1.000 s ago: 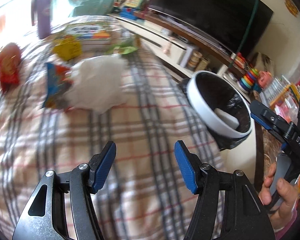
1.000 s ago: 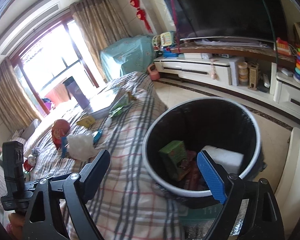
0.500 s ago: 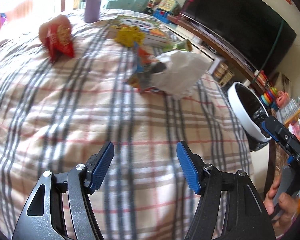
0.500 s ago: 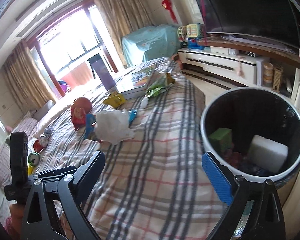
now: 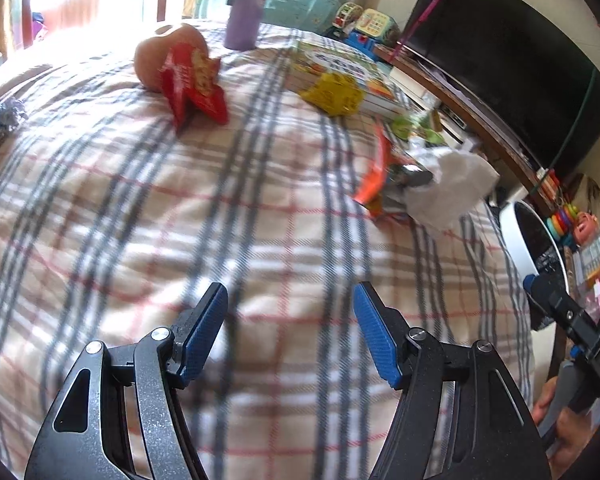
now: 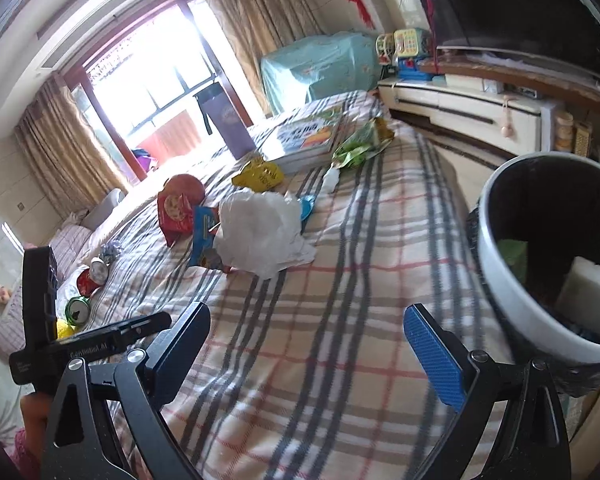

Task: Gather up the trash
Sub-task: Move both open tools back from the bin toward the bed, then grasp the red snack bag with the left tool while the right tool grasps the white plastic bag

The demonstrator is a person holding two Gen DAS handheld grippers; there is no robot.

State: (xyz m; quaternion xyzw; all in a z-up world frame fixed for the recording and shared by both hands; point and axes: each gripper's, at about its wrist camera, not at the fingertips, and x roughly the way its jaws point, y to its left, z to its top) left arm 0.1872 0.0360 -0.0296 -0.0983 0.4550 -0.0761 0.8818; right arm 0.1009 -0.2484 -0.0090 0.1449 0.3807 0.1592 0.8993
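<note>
Litter lies on the plaid bed cover: a crumpled white plastic bag [image 6: 260, 232] [image 5: 448, 188], a red snack wrapper [image 6: 176, 212] [image 5: 192, 80], a blue packet [image 6: 204, 236], a yellow wrapper [image 6: 260, 176] [image 5: 334, 94], a green wrapper [image 6: 360, 144] and crushed cans [image 6: 78, 310] at the far left. The white-rimmed trash bin [image 6: 500, 280] [image 5: 516, 236] with a black liner stands beside the bed on the right, with a green box and a white block inside. My left gripper [image 5: 290, 300] hangs open over bare cover. My right gripper [image 6: 308, 316] is wide open and empty, short of the bag.
A stack of picture books [image 6: 304, 136] and a purple container [image 5: 244, 12] sit at the bed's far end, and an orange ball [image 5: 168, 48] lies behind the red wrapper. A TV cabinet with toys [image 6: 460, 100] runs along the right wall.
Both views have swung away from the bin toward the litter on the bed. The right jaws have spread a little wider. The bin now sits at the right edge of both views.
</note>
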